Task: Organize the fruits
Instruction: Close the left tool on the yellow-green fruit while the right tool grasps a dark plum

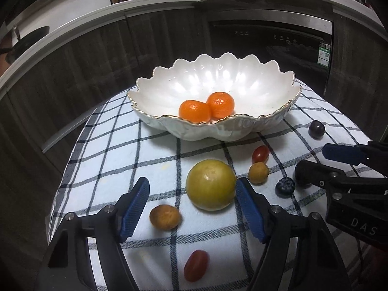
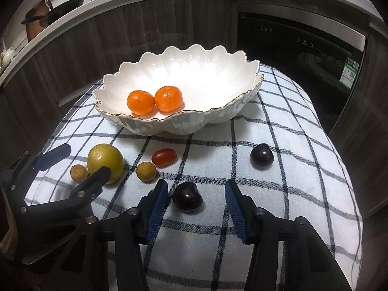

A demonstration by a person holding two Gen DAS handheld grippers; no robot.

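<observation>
A white scalloped bowl (image 1: 206, 132) (image 2: 169, 127) holds two mandarins (image 1: 206, 108) (image 2: 155, 101). My left gripper (image 1: 192, 208) is open on the checked cloth. A large yellow-green fruit (image 1: 211, 184) (image 2: 105, 162) lies just ahead between its fingertips, close to the right finger (image 1: 247, 208) and well clear of the other. My right gripper (image 2: 197, 207) is open around a dark cherry (image 2: 188, 198), which lies nearer the left pad (image 2: 157, 208); the other pad stands clear. A second dark cherry (image 2: 262, 156) (image 1: 316, 129) lies farther back.
Loose on the cloth (image 1: 121, 169) are two small brown fruits (image 1: 165, 217) (image 1: 258, 172), two cherry tomatoes (image 1: 260, 154) (image 1: 196, 265) and a blueberry (image 1: 285, 186). Dark cabinets and an oven (image 1: 278, 43) stand behind. The cloth drops away at its edges.
</observation>
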